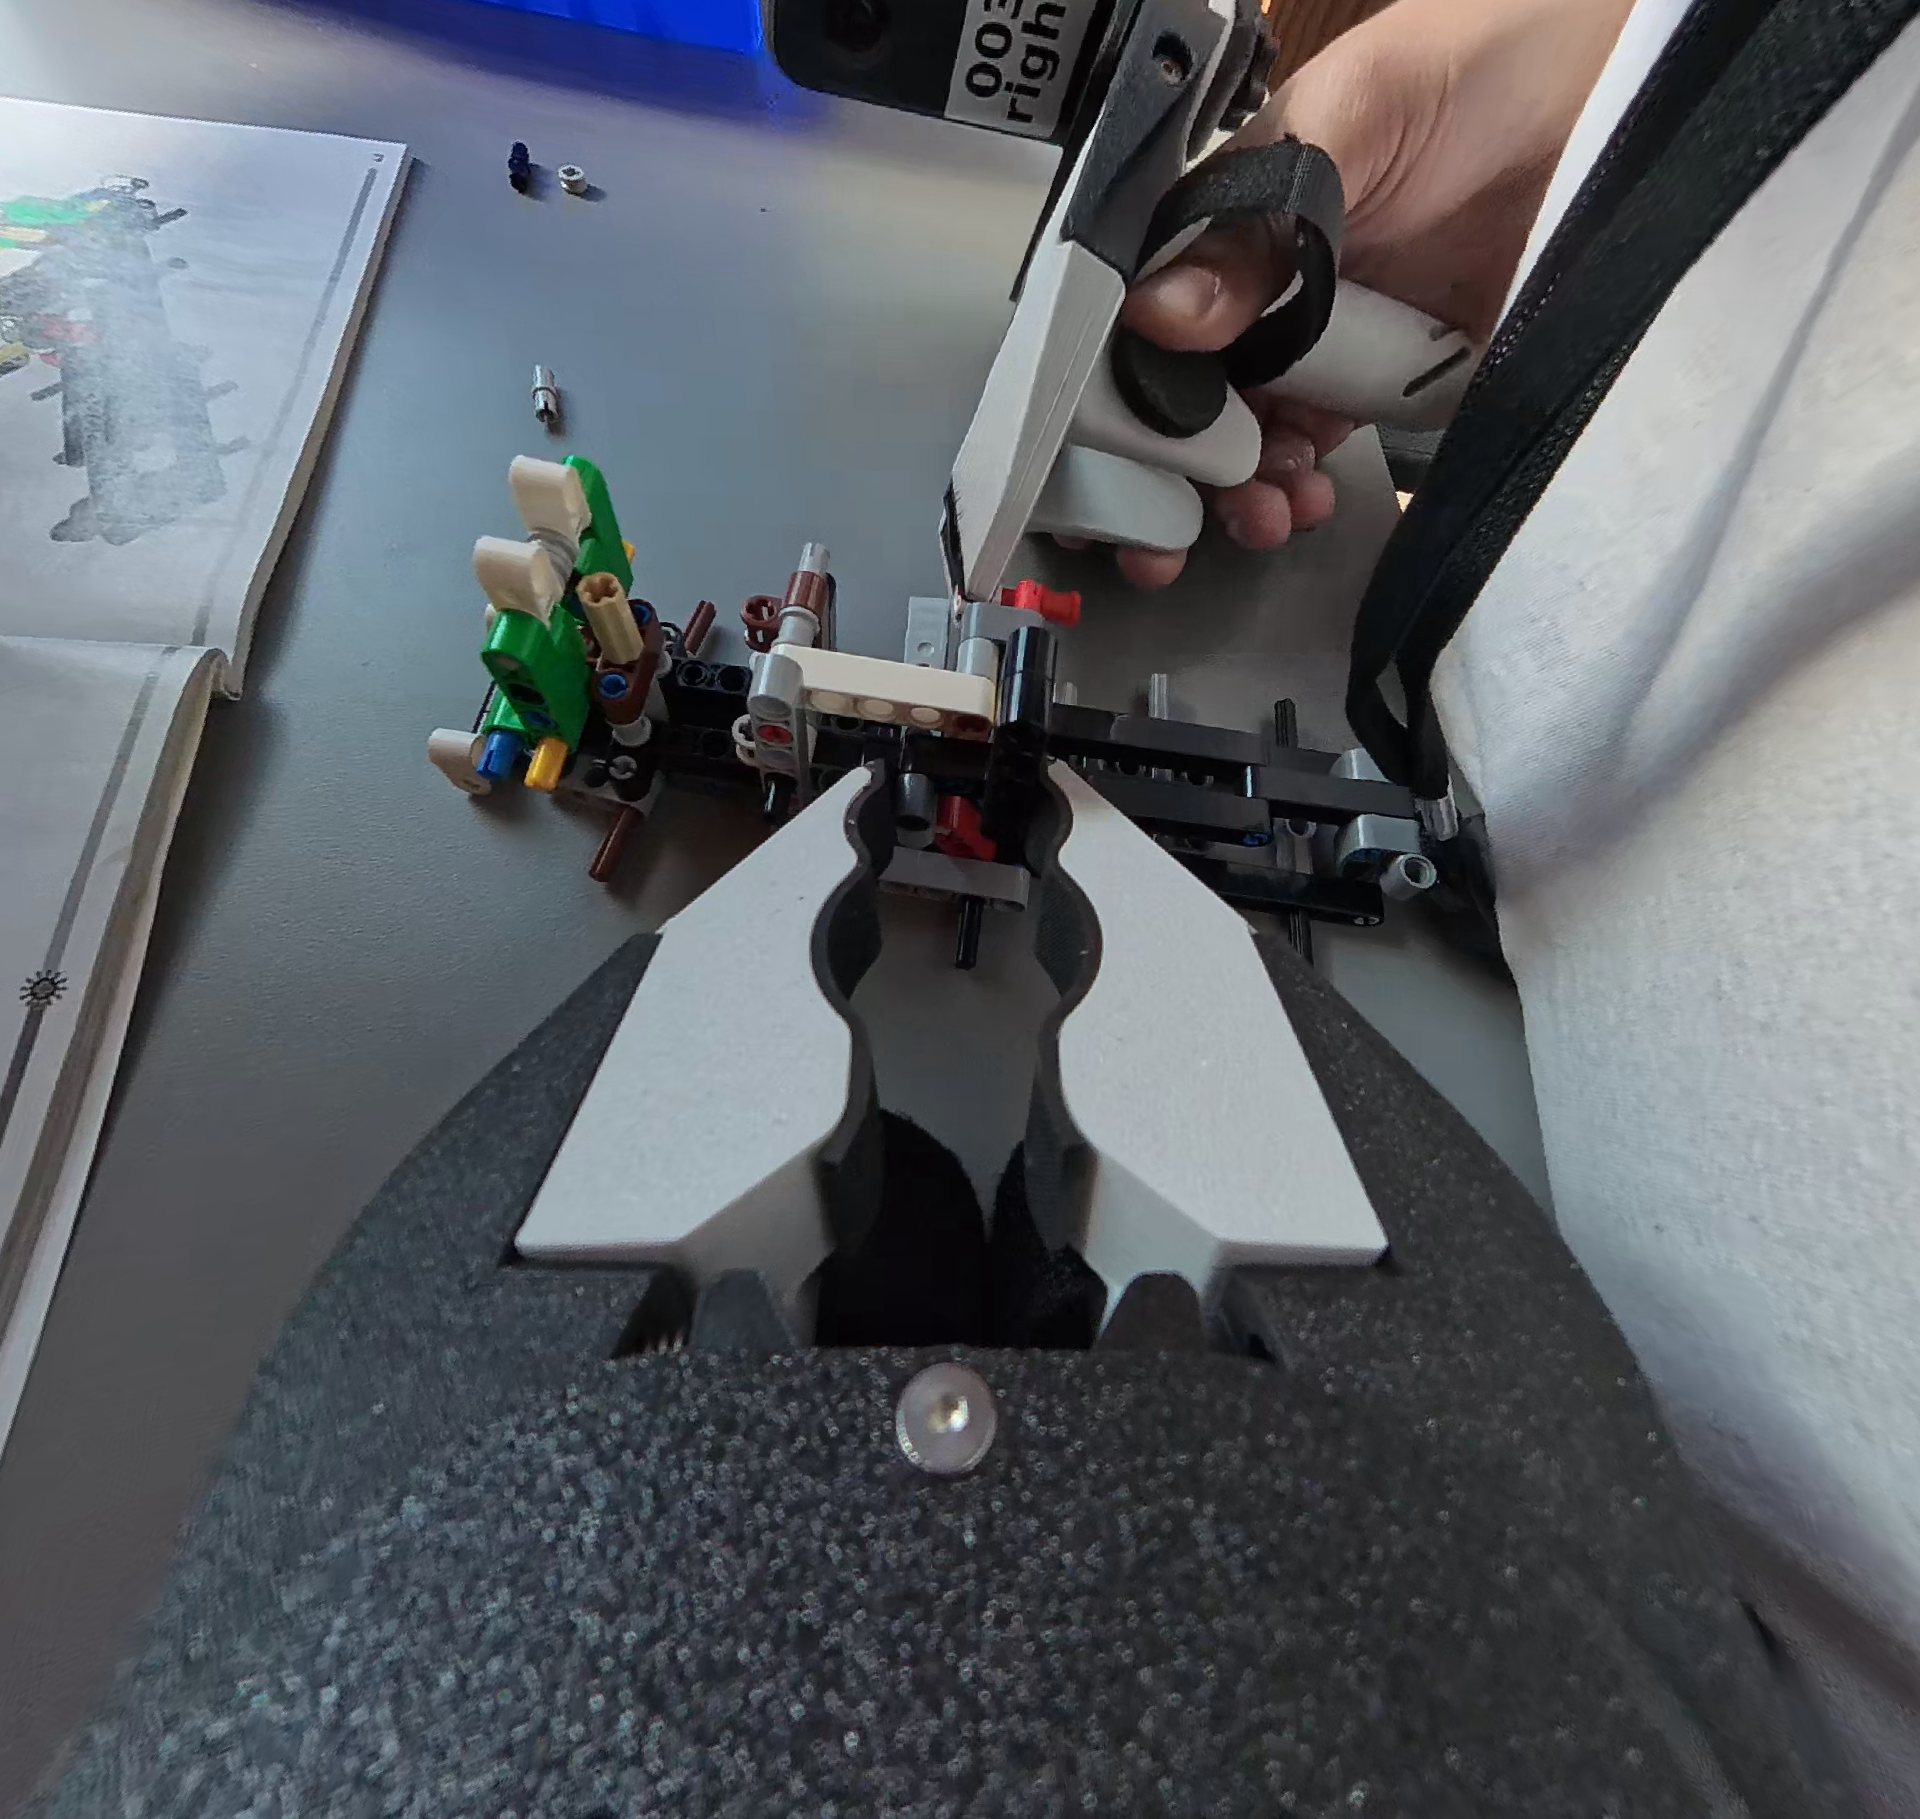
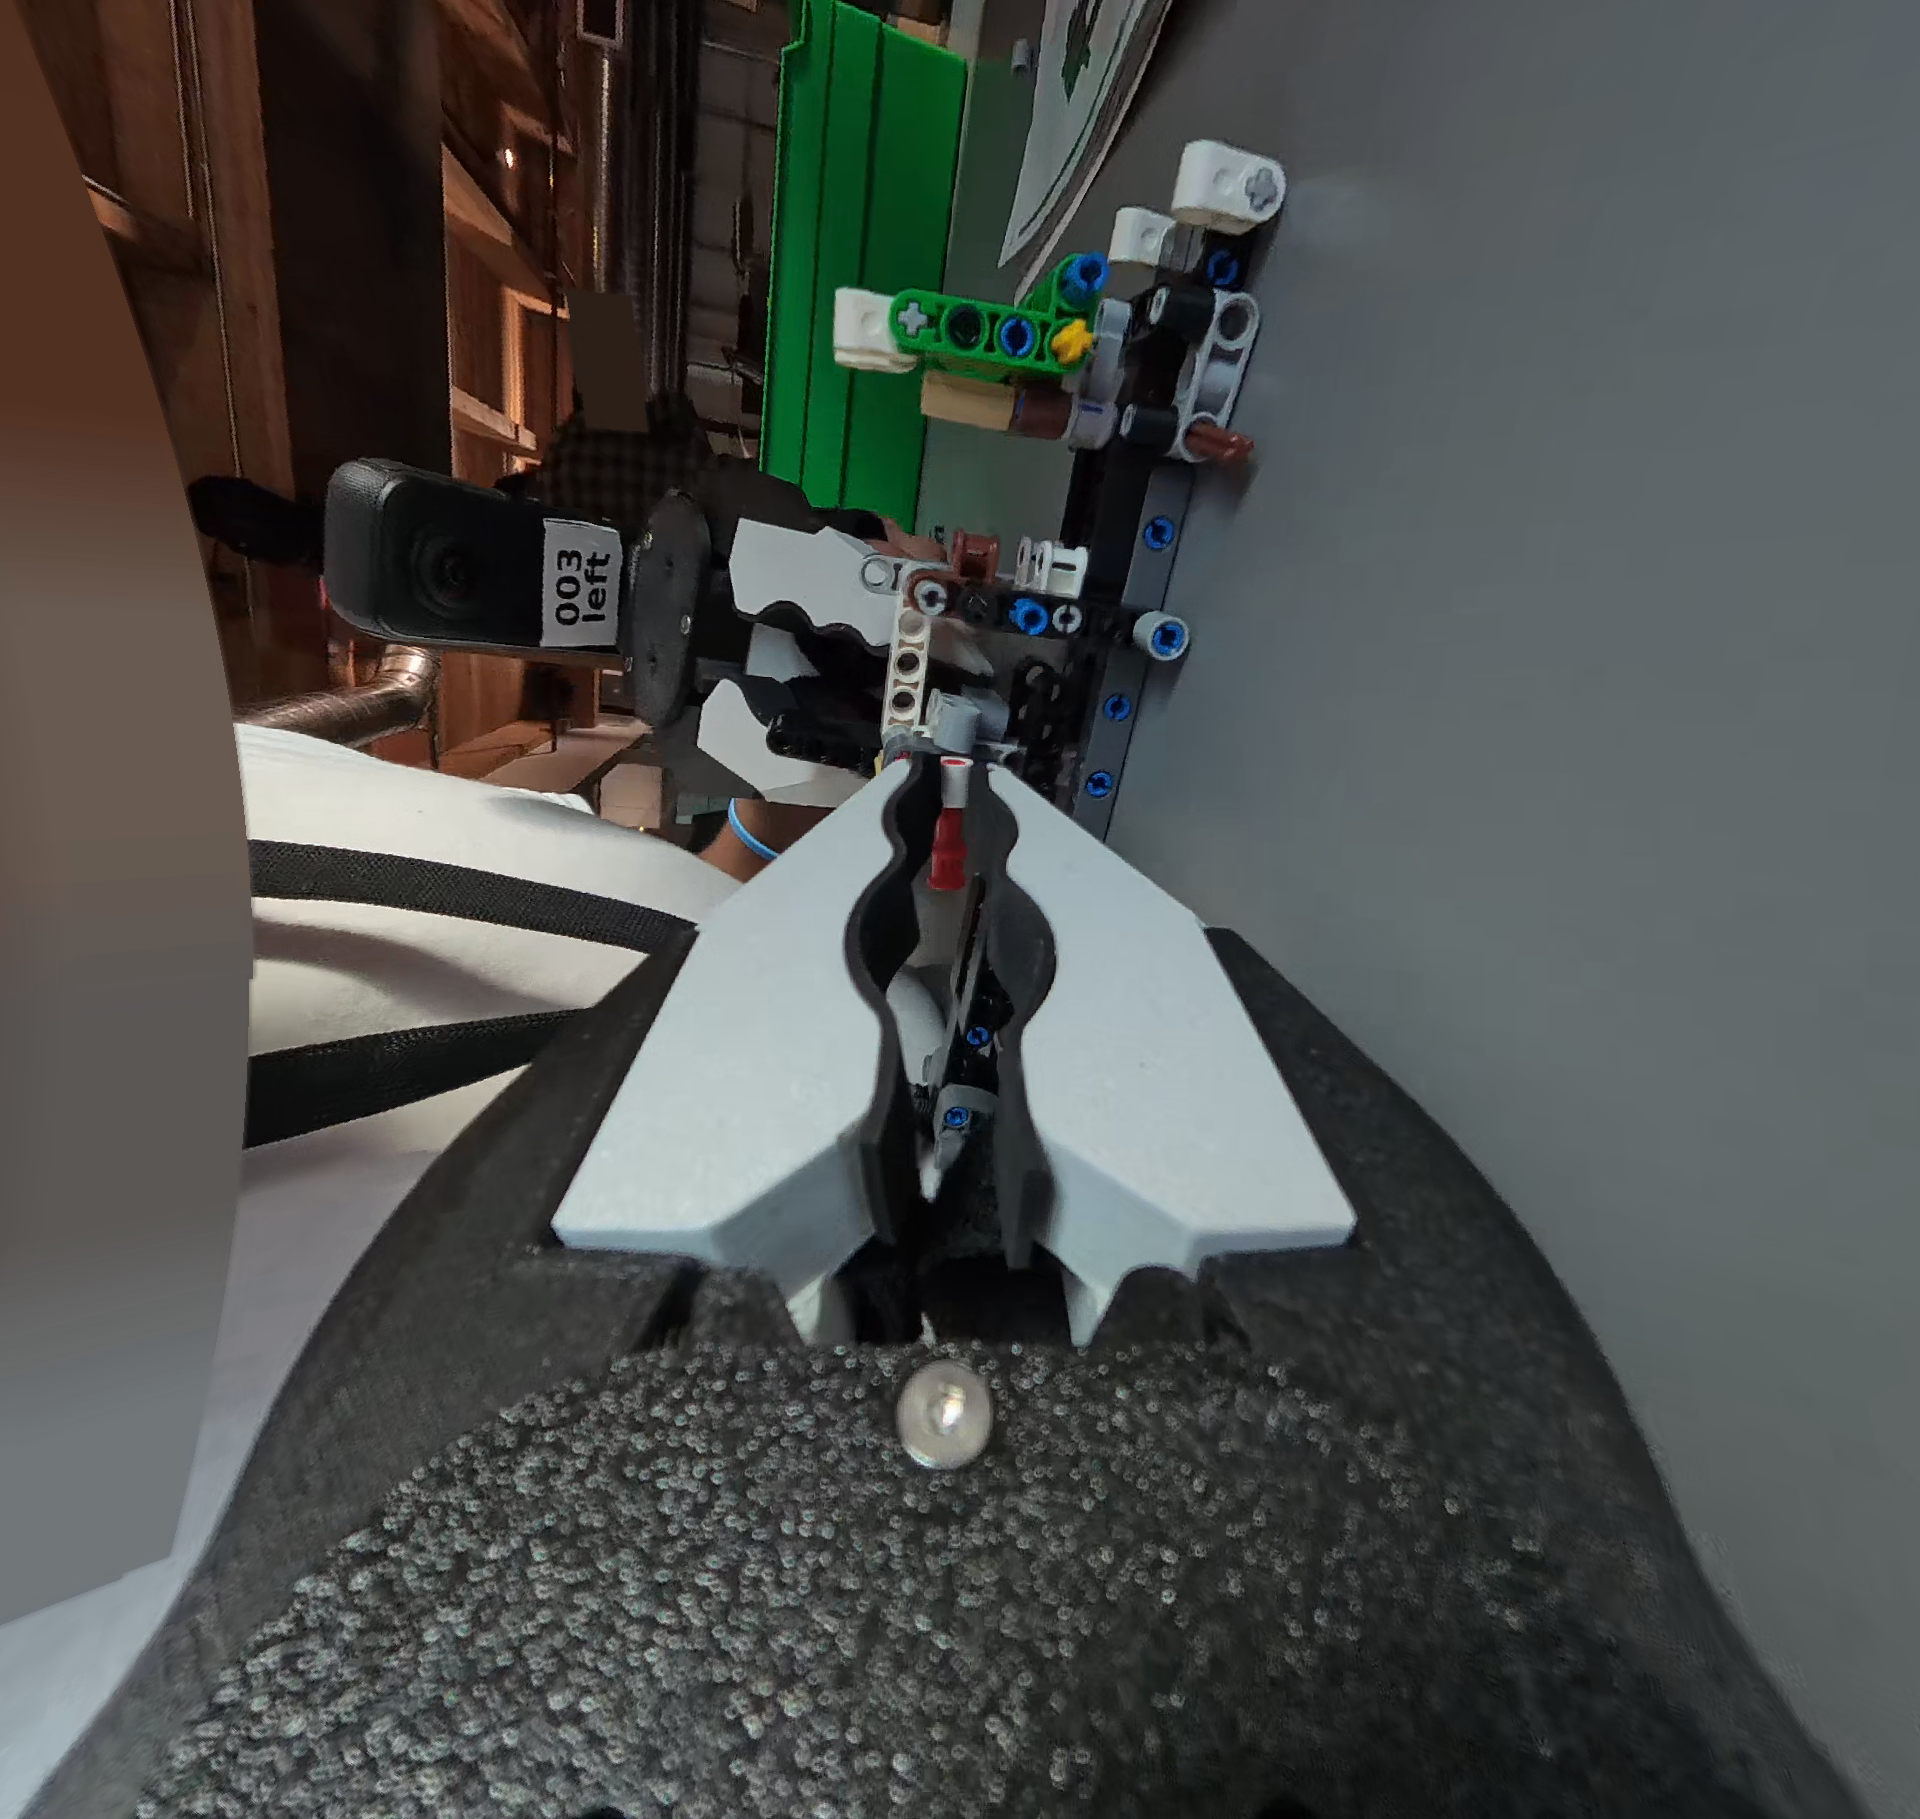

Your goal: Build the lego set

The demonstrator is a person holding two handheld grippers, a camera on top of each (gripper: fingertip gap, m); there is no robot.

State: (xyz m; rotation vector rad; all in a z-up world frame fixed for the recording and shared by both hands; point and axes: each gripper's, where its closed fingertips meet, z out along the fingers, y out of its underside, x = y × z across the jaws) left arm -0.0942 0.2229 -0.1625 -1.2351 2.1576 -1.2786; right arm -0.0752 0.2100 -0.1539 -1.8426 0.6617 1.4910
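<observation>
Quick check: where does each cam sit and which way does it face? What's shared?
Left wrist view: on the left gripper, looking along its fingers, low over the grey table, at the brick model; the right gripper and hand show.
Right wrist view: on the right gripper, rolled sideways, table at right; a red pin sits between its fingers; the left gripper shows.
Shared: model, booklet, both grippers.

— What colours does the brick model (image 1: 873, 699) have?
— Mostly black beams, a white beam, green pieces, red, blue and yellow pins.
— And the table (image 1: 644, 315)?
— Plain grey; the bin (image 2: 862, 242) behind looks green, perhaps.
</observation>
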